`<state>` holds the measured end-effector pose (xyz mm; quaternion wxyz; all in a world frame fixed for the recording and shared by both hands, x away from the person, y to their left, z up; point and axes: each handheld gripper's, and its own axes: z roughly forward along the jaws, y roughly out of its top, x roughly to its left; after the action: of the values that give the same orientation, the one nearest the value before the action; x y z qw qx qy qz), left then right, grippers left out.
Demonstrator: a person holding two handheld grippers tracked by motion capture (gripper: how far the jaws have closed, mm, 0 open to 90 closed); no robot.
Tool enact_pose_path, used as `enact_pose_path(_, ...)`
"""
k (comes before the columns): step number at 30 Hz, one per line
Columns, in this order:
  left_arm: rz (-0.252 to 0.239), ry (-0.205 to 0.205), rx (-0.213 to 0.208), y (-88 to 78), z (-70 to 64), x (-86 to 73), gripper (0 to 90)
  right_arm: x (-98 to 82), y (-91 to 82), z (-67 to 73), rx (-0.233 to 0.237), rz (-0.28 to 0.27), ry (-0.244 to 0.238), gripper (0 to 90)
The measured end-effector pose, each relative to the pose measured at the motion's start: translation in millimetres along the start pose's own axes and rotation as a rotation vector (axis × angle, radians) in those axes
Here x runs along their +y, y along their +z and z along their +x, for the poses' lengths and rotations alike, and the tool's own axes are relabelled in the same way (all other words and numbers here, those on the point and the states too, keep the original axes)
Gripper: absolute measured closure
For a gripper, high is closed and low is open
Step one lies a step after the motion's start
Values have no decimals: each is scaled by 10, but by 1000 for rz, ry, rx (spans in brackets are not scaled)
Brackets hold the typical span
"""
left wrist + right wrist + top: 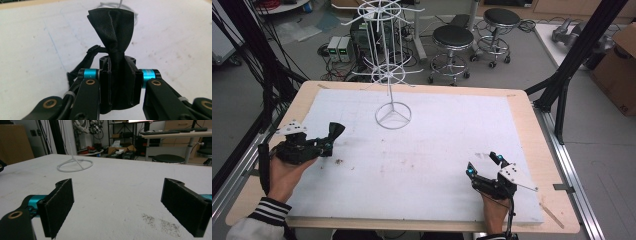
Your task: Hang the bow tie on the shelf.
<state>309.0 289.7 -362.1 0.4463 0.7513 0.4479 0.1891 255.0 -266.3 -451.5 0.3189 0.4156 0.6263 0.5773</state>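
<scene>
The left gripper (120, 82) pinches a black piece of thin fabric with a strap (113, 45) between its two jaws. The jaws are pressed on the lower, gathered part of the fabric, and the pads touch it on both sides. Above the jaws the fabric spreads out like a fan, with soft folds and a fine woven grain, a little matte. A narrow black strap with a small buckle hangs from it to the side, above the board. In the high view the fabric (334, 131) stands out past the jaw tips at the left part of the table, well apart from the white wire display stand with a round ring base (393, 116).

The right gripper (484, 165) rests low over the white flat board (437, 135) at the right part, and its jaws are spread wide with nothing between them. The pads (60, 205) are flat, dark and rough like foam. The board is chalky, with some grey smudges, and lies on a pale wooden table (539, 150).
</scene>
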Motion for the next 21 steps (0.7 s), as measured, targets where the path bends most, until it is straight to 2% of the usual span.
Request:
enact_pose_path(3, -21, -4, -4, -15, -16, 55, 762, 0, 0, 1, 0, 0, 1, 102)
enact_pose_path(4, -42, -5, -5, -34, -32, 130, 762, 0, 0, 1, 0, 1, 1, 102)
enact_pose_path(13, -118, -18, -16, -66, -77, 429, 762, 0, 1, 1, -1, 1, 0, 102)
enact_pose_path(21, -153, -13, -14, -42, -107, 674, 762, 1, 0, -1, 0, 4, 4, 102)
